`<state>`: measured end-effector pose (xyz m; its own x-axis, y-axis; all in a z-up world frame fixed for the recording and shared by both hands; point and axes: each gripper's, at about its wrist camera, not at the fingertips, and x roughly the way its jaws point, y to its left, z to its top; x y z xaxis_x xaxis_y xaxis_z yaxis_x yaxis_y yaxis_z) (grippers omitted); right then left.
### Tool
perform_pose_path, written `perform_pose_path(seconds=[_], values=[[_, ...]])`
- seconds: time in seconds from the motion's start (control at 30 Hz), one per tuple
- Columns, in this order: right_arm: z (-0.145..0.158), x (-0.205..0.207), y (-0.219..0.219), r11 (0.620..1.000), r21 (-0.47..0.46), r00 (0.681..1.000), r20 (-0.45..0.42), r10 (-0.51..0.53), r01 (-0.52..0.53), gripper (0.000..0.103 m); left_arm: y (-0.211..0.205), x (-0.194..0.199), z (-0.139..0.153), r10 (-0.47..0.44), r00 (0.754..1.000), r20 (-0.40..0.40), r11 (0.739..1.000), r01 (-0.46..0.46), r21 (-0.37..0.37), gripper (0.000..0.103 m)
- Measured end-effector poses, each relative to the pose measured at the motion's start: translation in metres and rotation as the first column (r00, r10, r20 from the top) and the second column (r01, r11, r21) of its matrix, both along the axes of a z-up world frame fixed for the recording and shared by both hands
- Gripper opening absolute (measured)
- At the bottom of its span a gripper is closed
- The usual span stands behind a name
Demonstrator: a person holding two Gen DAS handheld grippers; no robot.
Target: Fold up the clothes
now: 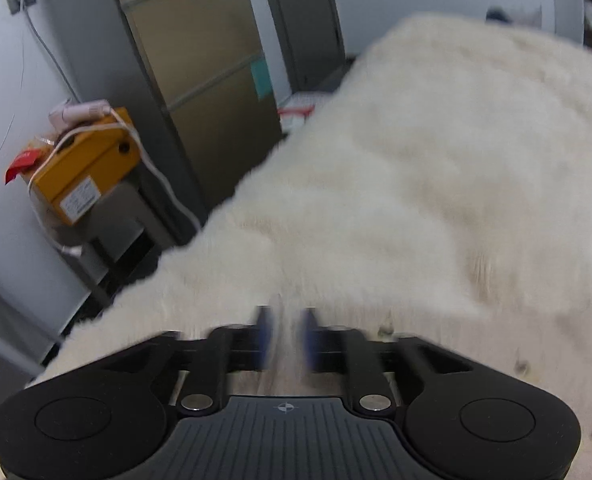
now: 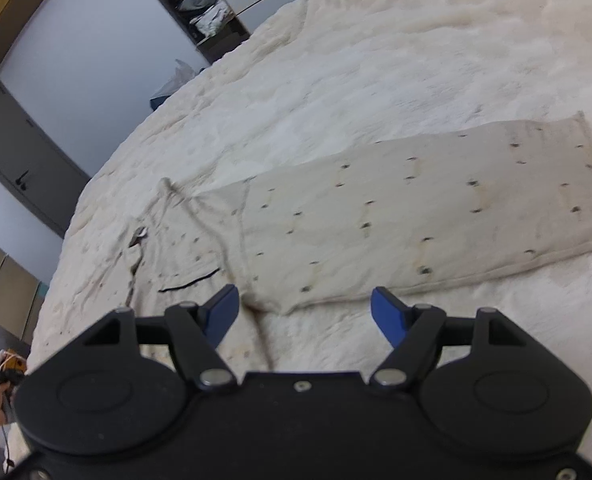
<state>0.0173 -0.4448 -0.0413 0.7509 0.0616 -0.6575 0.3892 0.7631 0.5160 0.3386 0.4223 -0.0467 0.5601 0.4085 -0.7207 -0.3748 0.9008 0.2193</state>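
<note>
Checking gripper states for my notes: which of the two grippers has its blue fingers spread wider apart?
The right gripper: its fingers stand wide apart above the spotted garment. The left gripper shows only a narrow gap.

A cream garment (image 2: 396, 220) dotted with small dark marks lies flat on the fluffy off-white bedcover (image 2: 376, 60), stretching from the left centre of the right wrist frame to its right edge. Its right portion forms a long, neatly doubled band with a straight hem; its left portion is rumpled, with a loose drawcord (image 2: 212, 220) snaking across it and a short dark slit low left.
</note>
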Motion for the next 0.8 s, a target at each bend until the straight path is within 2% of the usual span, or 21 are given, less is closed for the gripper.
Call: perform_pose_path(seconds=[0.03, 0.1, 0.2, 0.27, 0.33, 0.4, 0.43, 0.47, 0.5, 0.53, 0.57, 0.63, 0.7, 0.77, 0.8], values=[[-0.003, -0.005, -0.007, 1.0, 0.006, 1.0, -0.002, -0.02, 0.02, 0.072, -0.001, -0.008, 0.003, 0.006, 1.0, 0.016, 1.0, -0.006, -0.008, 0.053], [-0.008, -0.014, -0.02, 0.998, 0.021, 0.998, -0.006, -0.057, 0.057, 0.072, 0.007, -0.029, 0.008, 0.037, 0.998, 0.052, 0.997, -0.033, -0.07, 0.056], [-0.019, -0.028, -0.036, 0.994, 0.056, 0.995, -0.013, -0.098, 0.099, 0.072, 0.02, -0.073, 0.022, 0.099, 0.99, 0.104, 0.969, -0.073, -0.234, 0.057], [-0.025, -0.037, -0.039, 0.992, 0.068, 0.995, -0.012, -0.104, 0.104, 0.072, 0.028, -0.098, 0.025, 0.153, 0.981, 0.121, 0.932, -0.102, -0.349, 0.057], [-0.029, -0.043, -0.041, 0.991, 0.077, 0.994, -0.012, -0.11, 0.11, 0.072, 0.037, -0.119, 0.024, 0.213, 0.969, 0.126, 0.874, -0.132, -0.468, 0.057], [-0.033, -0.047, -0.04, 0.988, 0.096, 0.993, -0.013, -0.119, 0.119, 0.072, 0.037, -0.123, 0.015, 0.225, 0.968, 0.106, 0.843, -0.139, -0.52, 0.057], [-0.035, -0.048, -0.04, 0.987, 0.103, 0.993, -0.014, -0.12, 0.121, 0.072, 0.034, -0.119, 0.007, 0.218, 0.972, 0.091, 0.846, -0.142, -0.515, 0.057], [-0.036, -0.048, -0.04, 0.986, 0.109, 0.992, -0.015, -0.122, 0.123, 0.072, 0.032, -0.114, -0.001, 0.211, 0.975, 0.075, 0.849, -0.145, -0.509, 0.049], [-0.036, -0.049, -0.04, 0.986, 0.108, 0.992, -0.017, -0.125, 0.126, 0.072, 0.027, -0.112, -0.006, 0.202, 0.977, 0.065, 0.865, -0.147, -0.481, 0.037], [-0.036, -0.05, -0.042, 0.985, 0.108, 0.99, -0.019, -0.136, 0.138, 0.072, 0.022, -0.109, -0.012, 0.194, 0.979, 0.055, 0.88, -0.149, -0.451, 0.012], [-0.036, -0.051, -0.044, 0.982, 0.109, 0.988, -0.022, -0.151, 0.152, 0.072, 0.02, -0.109, -0.012, 0.202, 0.977, 0.064, 0.898, -0.159, -0.41, 0.004], [-0.034, -0.053, -0.048, 0.977, 0.115, 0.984, -0.025, -0.175, 0.177, 0.07, 0.017, -0.111, -0.008, 0.234, 0.968, 0.085, 0.925, -0.195, -0.327, 0.0], [-0.034, -0.058, -0.057, 0.971, 0.123, 0.979, -0.018, -0.204, 0.204, 0.07, 0.016, -0.113, -0.002, 0.279, 0.954, 0.111, 0.938, -0.246, -0.244, 0.0], [-0.036, -0.063, -0.07, 0.962, 0.107, 0.967, -0.03, -0.251, 0.253, 0.07, 0.015, -0.111, 0.002, 0.29, 0.952, 0.094, 0.944, -0.268, -0.194, 0.011], [-0.039, -0.066, -0.076, 0.954, 0.11, 0.96, -0.036, -0.277, 0.28, 0.07, 0.012, -0.113, 0.007, 0.292, 0.953, 0.081, 0.94, -0.27, -0.207, 0.013]])
